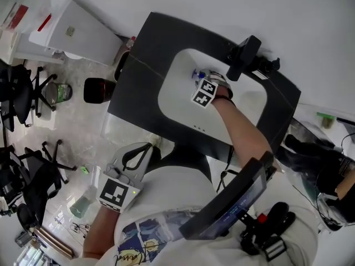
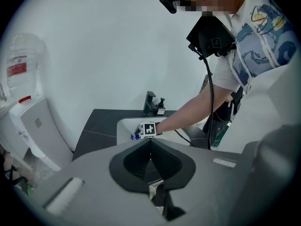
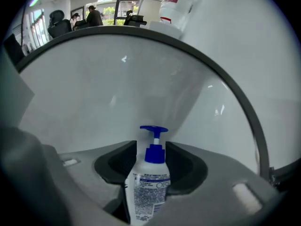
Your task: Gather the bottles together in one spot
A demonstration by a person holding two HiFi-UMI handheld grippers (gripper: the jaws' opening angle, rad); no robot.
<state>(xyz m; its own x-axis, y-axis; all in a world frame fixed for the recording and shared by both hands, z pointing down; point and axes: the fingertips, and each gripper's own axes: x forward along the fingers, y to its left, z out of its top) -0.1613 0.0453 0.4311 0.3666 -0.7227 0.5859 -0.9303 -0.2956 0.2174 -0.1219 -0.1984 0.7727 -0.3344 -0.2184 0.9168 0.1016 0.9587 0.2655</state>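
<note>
Although my left fingers [image 2: 132, 164] sit pressed together and empty, well apart from the sink [image 1: 171, 93], my right fingers [image 3: 182, 169] are spread astride the bottle [image 3: 149, 192] there. Its long axis runs along them, pump end foremost. No firm pinch evident.

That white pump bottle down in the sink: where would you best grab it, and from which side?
Probably the broad white body of the pump bottle, just below the blue pump, which looks too thin to hold firmly. Come from above, since the curved walls of the sink close off its sides. The right gripper straddles it that way, jaws apart.
</note>
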